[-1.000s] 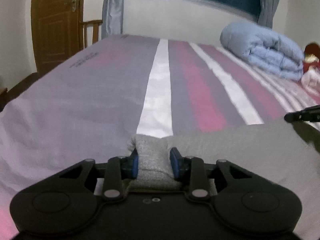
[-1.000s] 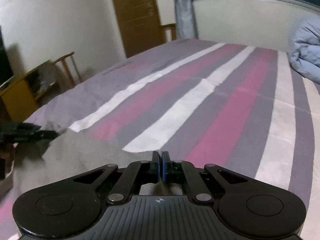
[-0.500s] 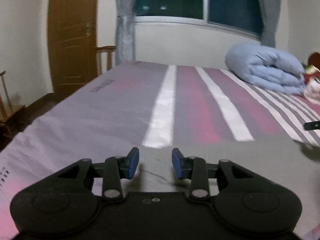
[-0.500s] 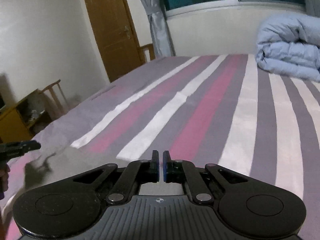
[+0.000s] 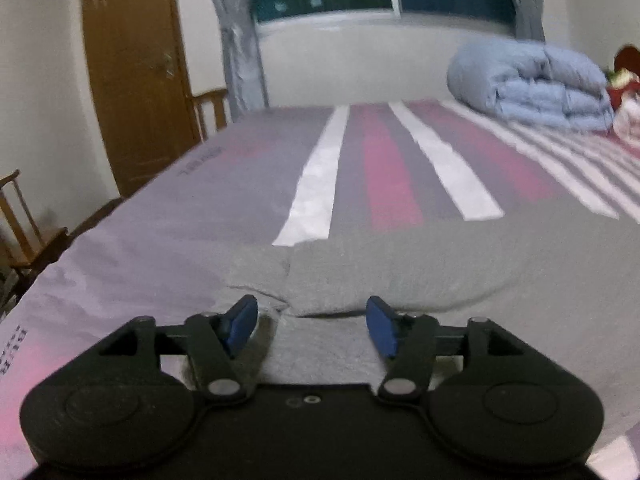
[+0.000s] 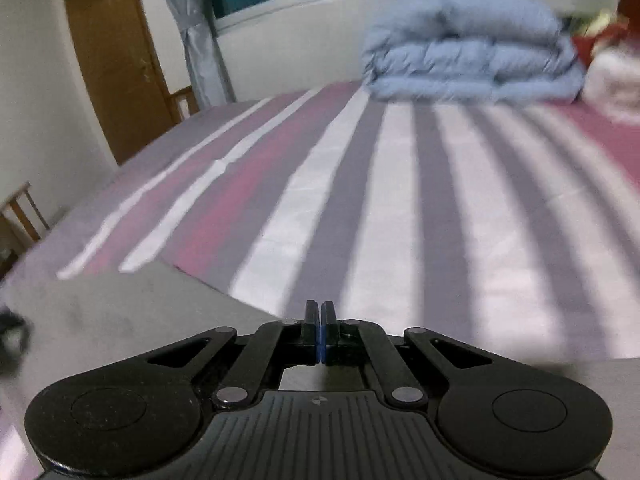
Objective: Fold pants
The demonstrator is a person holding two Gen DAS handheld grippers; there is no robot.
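Your left gripper (image 5: 312,322) now gapes wide, its earlier pinch released, over the grey pants (image 5: 460,264) lying crosswise on the striped bed (image 5: 316,200); your right gripper (image 6: 320,330) stays closed, empty.

Your gray pants (image 5: 460,264) run off the right edge; in the right wrist view, motion blur smears the blue duvet (image 6: 468,64) and bed (image 6: 400,200).
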